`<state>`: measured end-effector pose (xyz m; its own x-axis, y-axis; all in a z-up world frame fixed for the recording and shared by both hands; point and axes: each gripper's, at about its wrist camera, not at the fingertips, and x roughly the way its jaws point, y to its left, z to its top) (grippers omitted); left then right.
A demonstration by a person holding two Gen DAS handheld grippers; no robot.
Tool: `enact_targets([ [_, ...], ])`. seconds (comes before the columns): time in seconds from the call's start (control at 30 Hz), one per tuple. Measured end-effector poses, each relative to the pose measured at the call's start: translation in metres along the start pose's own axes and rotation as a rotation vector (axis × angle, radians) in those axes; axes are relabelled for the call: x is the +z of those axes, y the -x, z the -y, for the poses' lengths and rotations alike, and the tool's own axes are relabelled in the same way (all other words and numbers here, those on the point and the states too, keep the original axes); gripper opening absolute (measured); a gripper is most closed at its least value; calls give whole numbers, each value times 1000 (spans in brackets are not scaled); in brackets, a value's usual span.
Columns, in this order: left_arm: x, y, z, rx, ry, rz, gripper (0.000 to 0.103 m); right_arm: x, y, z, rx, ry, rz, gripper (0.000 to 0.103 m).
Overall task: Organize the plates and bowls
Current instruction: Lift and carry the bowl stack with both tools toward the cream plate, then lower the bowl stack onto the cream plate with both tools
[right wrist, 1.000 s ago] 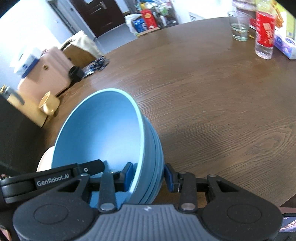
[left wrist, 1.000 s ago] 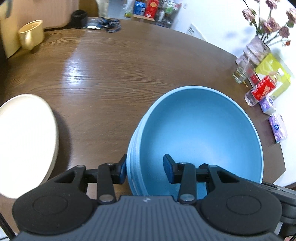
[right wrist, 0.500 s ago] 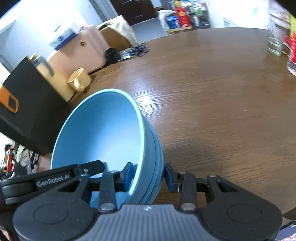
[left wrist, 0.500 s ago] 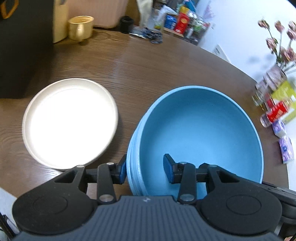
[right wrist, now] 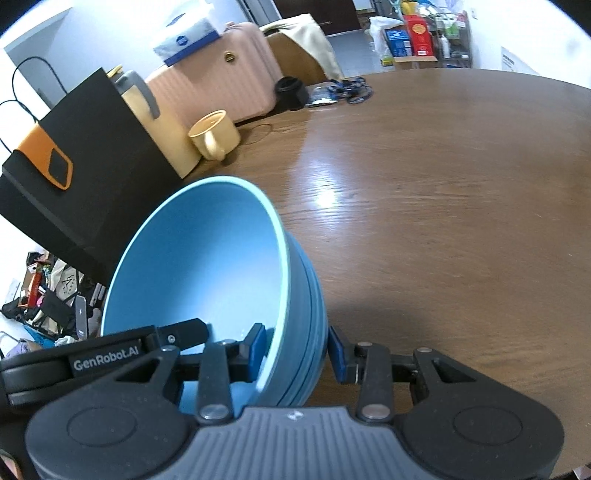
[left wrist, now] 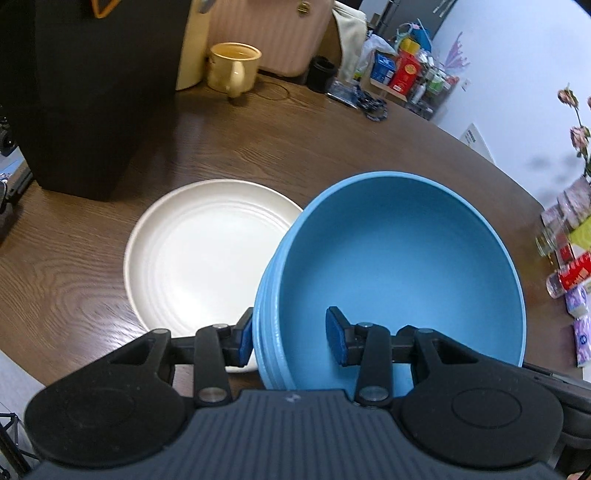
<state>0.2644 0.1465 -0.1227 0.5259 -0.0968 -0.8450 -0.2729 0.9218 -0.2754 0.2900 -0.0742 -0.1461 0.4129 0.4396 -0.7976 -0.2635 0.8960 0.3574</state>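
Note:
A stack of nested blue bowls [left wrist: 399, 266] hangs above the brown table [left wrist: 332, 147], gripped from both sides. My left gripper [left wrist: 290, 341] is shut on its near-left rim, one pad outside and one inside. On the opposite rim my right gripper [right wrist: 297, 350] is shut on the same blue bowls [right wrist: 207, 266] in the same way. A white ribbed plate [left wrist: 207, 258] lies on the table just left of the bowls, and the stack covers its right edge. The right wrist view does not show the plate.
A tall black bag [left wrist: 92, 92] stands behind the plate, with a cream mug [left wrist: 234, 68] and a pink suitcase [left wrist: 273, 33] further back. At the table's right edge are a glass [left wrist: 546, 240], a red-labelled bottle [left wrist: 570, 273] and small packets.
Both grippers carried the blue bowls leftward across the table. The white plate moved from the left edge of the left wrist view to its middle, under the stack's rim. Neither grip changed.

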Motion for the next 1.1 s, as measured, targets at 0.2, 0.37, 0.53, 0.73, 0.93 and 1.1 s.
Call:
enact_targets([
  [0.2, 18, -11, -30, 14, 13, -12, 40, 16, -27, -22, 9, 3, -18, 36],
  [0.37, 33, -23, -54, 21, 19, -28, 40, 25, -48, -34, 12, 1, -37, 36],
  [0.53, 48, -34, -71, 26, 17, -39, 40, 34, -67, -48, 12, -5, -47, 36],
  [0.73, 59, -48, -85, 30, 5, -62, 40, 37, -85, -55, 8, -19, -58, 35],
  [0.93, 65, -60, -91, 29, -4, -79, 40, 38, -92, -57, -7, -24, -62, 35],
  [1.1, 67, -64, -91, 26, -12, -80, 40, 37, -95, -57, -9, -31, -59, 34],
])
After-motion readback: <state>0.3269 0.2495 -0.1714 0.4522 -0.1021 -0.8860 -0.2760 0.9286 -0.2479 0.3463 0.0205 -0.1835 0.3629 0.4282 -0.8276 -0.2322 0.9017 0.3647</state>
